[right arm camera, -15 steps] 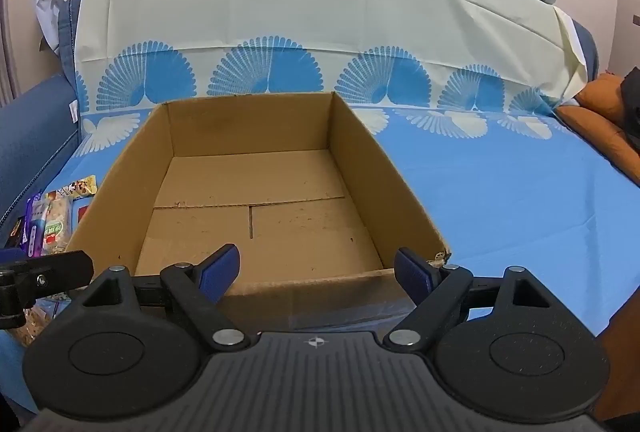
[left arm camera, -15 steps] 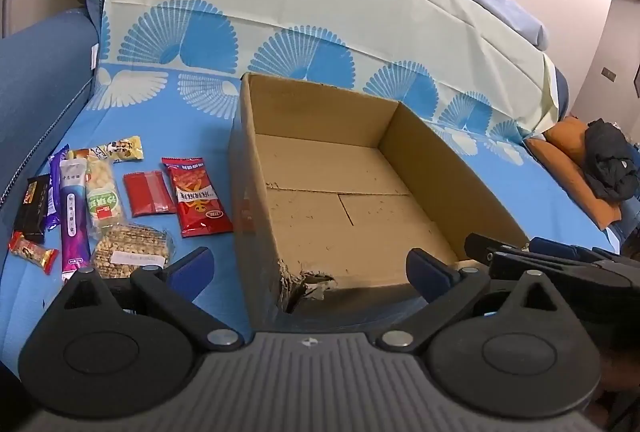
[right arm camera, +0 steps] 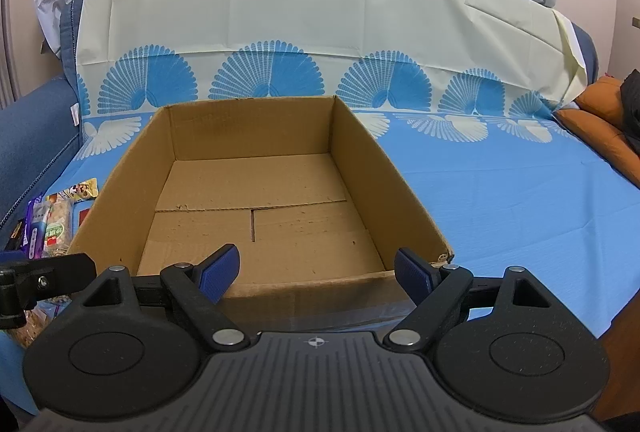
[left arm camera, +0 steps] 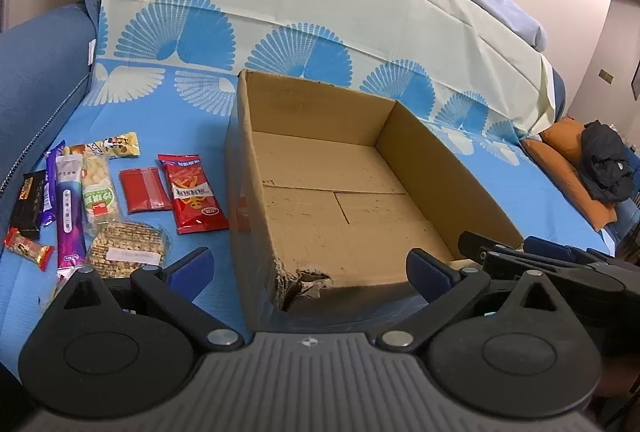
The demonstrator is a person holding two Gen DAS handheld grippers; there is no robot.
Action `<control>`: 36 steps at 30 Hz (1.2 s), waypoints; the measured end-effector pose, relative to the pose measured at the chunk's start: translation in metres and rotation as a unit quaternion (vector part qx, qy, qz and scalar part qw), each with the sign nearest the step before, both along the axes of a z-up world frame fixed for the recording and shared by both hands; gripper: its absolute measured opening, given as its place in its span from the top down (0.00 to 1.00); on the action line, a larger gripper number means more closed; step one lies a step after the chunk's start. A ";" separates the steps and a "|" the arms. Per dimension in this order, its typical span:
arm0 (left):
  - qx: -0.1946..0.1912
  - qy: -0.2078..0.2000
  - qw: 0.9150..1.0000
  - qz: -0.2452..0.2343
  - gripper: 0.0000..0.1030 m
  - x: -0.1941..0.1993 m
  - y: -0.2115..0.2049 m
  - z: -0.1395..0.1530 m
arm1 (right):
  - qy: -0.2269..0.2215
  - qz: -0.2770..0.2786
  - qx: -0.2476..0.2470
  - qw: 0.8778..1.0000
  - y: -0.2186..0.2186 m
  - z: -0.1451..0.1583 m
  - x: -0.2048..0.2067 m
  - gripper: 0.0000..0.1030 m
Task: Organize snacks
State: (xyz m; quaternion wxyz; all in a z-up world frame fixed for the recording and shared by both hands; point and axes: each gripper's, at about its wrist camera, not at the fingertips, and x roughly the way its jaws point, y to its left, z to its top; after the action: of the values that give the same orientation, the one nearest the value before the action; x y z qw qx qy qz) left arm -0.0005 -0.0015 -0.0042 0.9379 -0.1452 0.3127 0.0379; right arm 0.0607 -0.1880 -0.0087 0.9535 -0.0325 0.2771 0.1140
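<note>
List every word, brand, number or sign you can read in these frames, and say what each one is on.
None can be quoted with confidence.
Red chip packet: white band of characters, too blurred to read.
Green-labelled packet: characters on a green disc, blurred.
Purple stick packet: small vertical characters, unreadable.
Clear cracker bag: white sticker, print too small.
Cardboard box: no print visible.

One cardboard box, two tools, and eight snack packets (two of them red) are visible.
</note>
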 end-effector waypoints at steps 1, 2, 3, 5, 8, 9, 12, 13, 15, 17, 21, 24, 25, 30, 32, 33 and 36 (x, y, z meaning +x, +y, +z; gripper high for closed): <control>-0.001 0.000 1.000 0.001 0.01 0.001 0.002 0.003 | -0.001 -0.001 0.000 1.000 0.000 0.001 0.000 0.17; 0.001 -0.001 1.000 0.001 0.01 0.001 0.001 0.004 | -0.002 -0.001 0.001 1.000 0.000 0.002 0.000 0.17; 0.004 -0.003 1.000 0.002 0.00 0.001 -0.001 0.005 | -0.003 -0.002 0.002 1.000 0.000 0.002 0.000 0.17; 0.008 -0.004 1.000 0.006 0.00 0.001 -0.003 0.009 | -0.007 -0.004 0.004 1.000 -0.001 0.003 -0.001 0.17; 0.001 -0.007 1.000 0.019 0.00 -0.001 -0.007 0.014 | -0.017 -0.011 0.010 1.000 -0.002 0.005 -0.003 0.17; 0.000 -0.013 1.000 0.019 0.00 -0.003 -0.008 0.016 | -0.019 -0.013 0.014 1.000 -0.002 0.006 -0.003 0.17; -0.004 -0.015 1.000 0.011 0.00 -0.006 -0.008 0.019 | -0.018 -0.018 0.019 0.999 -0.004 0.008 -0.003 0.17; -0.007 -0.016 1.000 0.007 0.00 -0.007 -0.007 0.021 | -0.019 -0.020 0.018 0.999 -0.003 0.009 -0.003 0.17; 0.007 -0.025 1.000 -0.005 0.00 -0.009 -0.004 0.025 | -0.026 -0.022 0.026 0.999 -0.003 0.011 -0.003 0.17; 0.035 -0.026 0.999 -0.020 0.00 -0.011 -0.002 0.031 | -0.021 -0.018 0.036 0.999 -0.001 0.014 -0.003 0.17; 0.051 -0.047 0.996 -0.059 0.05 -0.019 0.014 0.044 | -0.022 0.001 0.048 0.999 0.012 0.019 -0.005 0.20; 0.069 -0.044 0.993 -0.090 0.34 -0.021 0.033 0.051 | -0.033 0.023 0.062 0.997 0.025 0.024 -0.011 0.22; 0.056 -0.038 0.993 -0.100 0.54 -0.022 0.044 0.050 | -0.036 0.032 0.065 0.997 0.029 0.026 -0.012 0.23; 0.068 -0.003 0.991 -0.113 0.87 -0.029 0.101 0.035 | -0.037 0.080 0.086 0.992 0.057 0.035 -0.018 0.26; 0.057 -0.009 0.992 -0.111 0.87 -0.036 0.122 0.025 | -0.040 0.097 0.084 0.991 0.070 0.036 -0.022 0.28; 0.049 -0.013 0.993 -0.108 0.87 -0.041 0.134 0.019 | -0.037 0.109 0.086 0.990 0.078 0.037 -0.023 0.30; 0.008 -0.009 0.998 -0.066 0.87 -0.055 0.169 -0.005 | -0.027 0.148 0.091 0.984 0.098 0.038 -0.029 0.40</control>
State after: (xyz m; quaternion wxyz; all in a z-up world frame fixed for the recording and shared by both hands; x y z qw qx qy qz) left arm -0.0557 0.1674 -0.0095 0.9422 -0.1173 0.3130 -0.0230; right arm 0.0319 -0.0901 0.0294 0.9321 0.0104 0.2319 0.2781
